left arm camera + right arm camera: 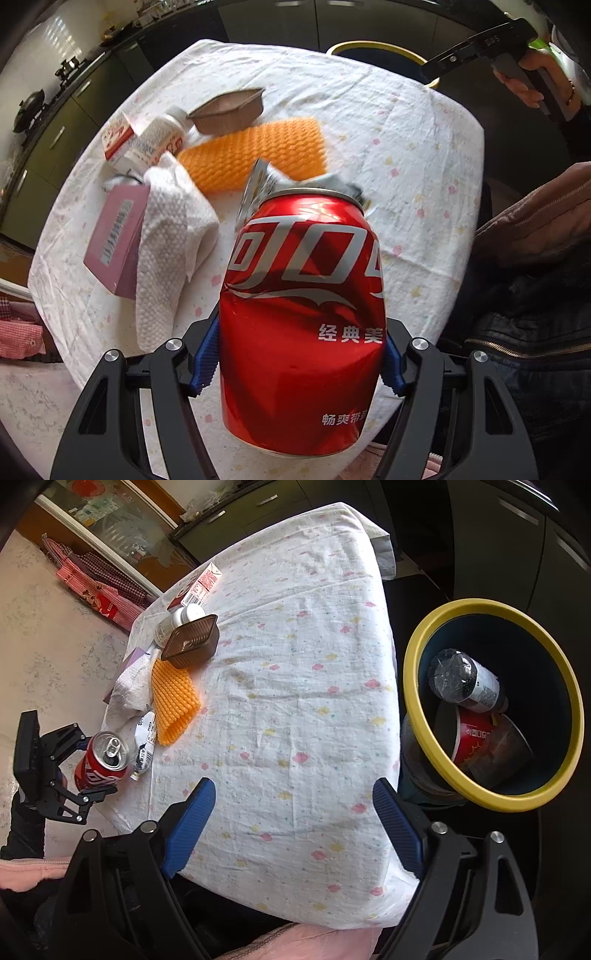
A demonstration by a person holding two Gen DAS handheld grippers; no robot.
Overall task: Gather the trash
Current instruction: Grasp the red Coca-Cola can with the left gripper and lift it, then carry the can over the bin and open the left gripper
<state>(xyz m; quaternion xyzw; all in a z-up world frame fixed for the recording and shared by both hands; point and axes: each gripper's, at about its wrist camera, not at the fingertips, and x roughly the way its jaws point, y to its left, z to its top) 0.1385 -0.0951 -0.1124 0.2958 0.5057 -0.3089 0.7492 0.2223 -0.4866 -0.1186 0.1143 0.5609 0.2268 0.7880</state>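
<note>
A dented red cola can [303, 314] sits upright between the blue pads of my left gripper [299, 360], which press on its sides. The right wrist view shows the same can [107, 757] at the table's near left corner, silver top up, with the left gripper [90, 766] around it. My right gripper [291, 790] hangs open over the flowered tablecloth [295, 664], with nothing between its fingers. A yellow-rimmed dark bin [413, 686] stands off the table's right side and holds a plastic bottle [465, 683] and a red cup [472, 738].
More litter lies on the left of the table: a brown tray [229, 110], orange foam mesh [258, 155], a white bottle [159, 142], a red-and-white carton [118, 136], a pink box [118, 236], a paper towel [170, 240] and a silver wrapper [144, 738] behind the can.
</note>
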